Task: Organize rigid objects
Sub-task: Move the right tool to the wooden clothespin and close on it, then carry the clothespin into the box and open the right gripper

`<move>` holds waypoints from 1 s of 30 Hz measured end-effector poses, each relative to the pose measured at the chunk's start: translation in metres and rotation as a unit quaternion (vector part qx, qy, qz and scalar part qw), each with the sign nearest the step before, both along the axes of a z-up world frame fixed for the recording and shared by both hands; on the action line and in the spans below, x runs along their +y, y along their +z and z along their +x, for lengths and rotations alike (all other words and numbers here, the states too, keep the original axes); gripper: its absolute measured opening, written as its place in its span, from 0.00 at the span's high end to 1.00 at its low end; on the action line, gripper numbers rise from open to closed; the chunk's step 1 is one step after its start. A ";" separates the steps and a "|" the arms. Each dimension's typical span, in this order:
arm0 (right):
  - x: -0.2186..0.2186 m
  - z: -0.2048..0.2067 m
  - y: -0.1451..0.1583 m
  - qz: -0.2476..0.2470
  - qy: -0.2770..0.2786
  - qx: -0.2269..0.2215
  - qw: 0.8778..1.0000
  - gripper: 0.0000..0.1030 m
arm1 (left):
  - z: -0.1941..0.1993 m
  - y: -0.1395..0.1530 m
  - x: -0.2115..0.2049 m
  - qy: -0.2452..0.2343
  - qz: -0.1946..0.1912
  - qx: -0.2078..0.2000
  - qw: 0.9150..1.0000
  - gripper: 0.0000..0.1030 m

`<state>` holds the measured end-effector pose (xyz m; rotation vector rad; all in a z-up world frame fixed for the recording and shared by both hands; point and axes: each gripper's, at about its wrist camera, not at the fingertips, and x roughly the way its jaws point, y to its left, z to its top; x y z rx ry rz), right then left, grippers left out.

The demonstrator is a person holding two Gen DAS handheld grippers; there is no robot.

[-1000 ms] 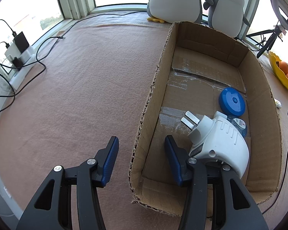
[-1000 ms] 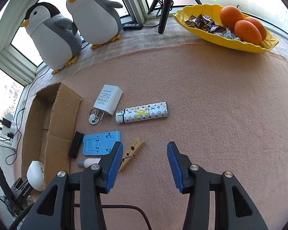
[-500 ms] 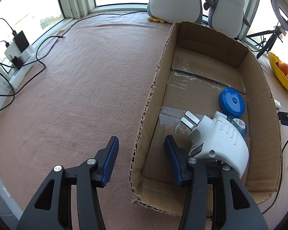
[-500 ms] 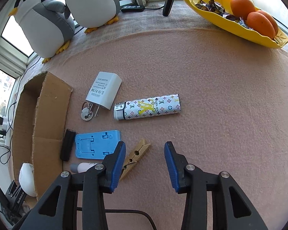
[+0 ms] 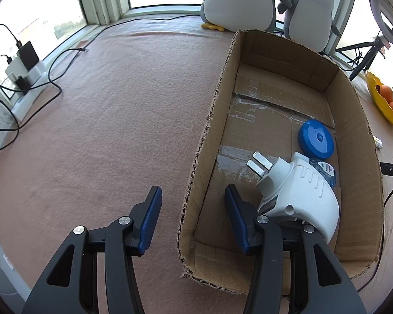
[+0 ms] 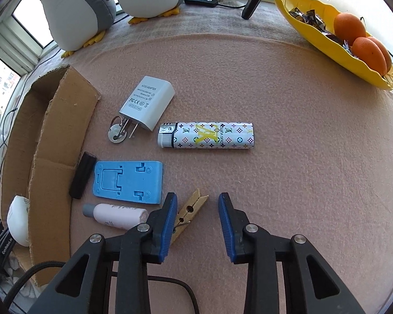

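Right wrist view: the right hand-held gripper (image 6: 197, 222) hangs over the pink felt bench (image 6: 301, 157), its jaws closing on nothing yet; the small wooden spring clothespin (image 6: 190, 213) lies flat just beside its left finger, outside the gap. It looks light, stiff and likely to skid on felt, so I would pinch across its long flat sides near the spring; the left hand-held gripper (image 5: 191, 219) straddles the brown cardboard box (image 5: 212, 120) wall, squeezing nothing.

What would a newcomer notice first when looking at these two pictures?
Probably the cardboard box lying open on the pink cloth, with a white plug-in device and a blue round lid inside. In the right wrist view, small things lie scattered beside the box: a patterned lighter, a white charger and a blue phone stand. Two plush penguins sit by the window.
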<state>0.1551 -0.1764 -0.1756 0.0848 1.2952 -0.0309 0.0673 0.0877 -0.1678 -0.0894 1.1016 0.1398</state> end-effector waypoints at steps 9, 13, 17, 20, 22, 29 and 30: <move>0.006 -0.016 0.002 -0.022 0.032 0.011 0.999 0.72 | -0.001 0.000 0.001 0.000 0.000 -0.001 1.000 0.52; 0.007 -0.026 0.002 -0.026 0.039 0.008 0.999 0.72 | -0.001 0.000 0.002 0.000 -0.002 -0.001 1.000 0.52; 0.007 -0.034 0.001 -0.042 0.048 -0.002 0.998 0.86 | -0.001 0.000 0.002 0.000 -0.002 -0.001 1.000 0.52; -0.002 -0.036 0.002 -0.027 0.041 -0.006 0.999 0.89 | -0.001 0.000 0.002 0.000 -0.002 -0.001 1.000 0.52; -0.006 -0.037 0.003 -0.022 0.039 -0.011 0.999 0.89 | -0.001 0.000 0.002 0.000 -0.002 -0.001 1.000 0.52; -0.006 -0.039 0.013 -0.012 0.030 -0.037 0.999 0.89 | -0.001 0.000 0.002 0.000 -0.002 -0.001 1.000 0.52; -0.004 -0.037 0.016 -0.009 0.030 -0.042 0.999 0.89 | -0.001 0.000 0.002 0.000 -0.002 -0.001 1.000 0.52</move>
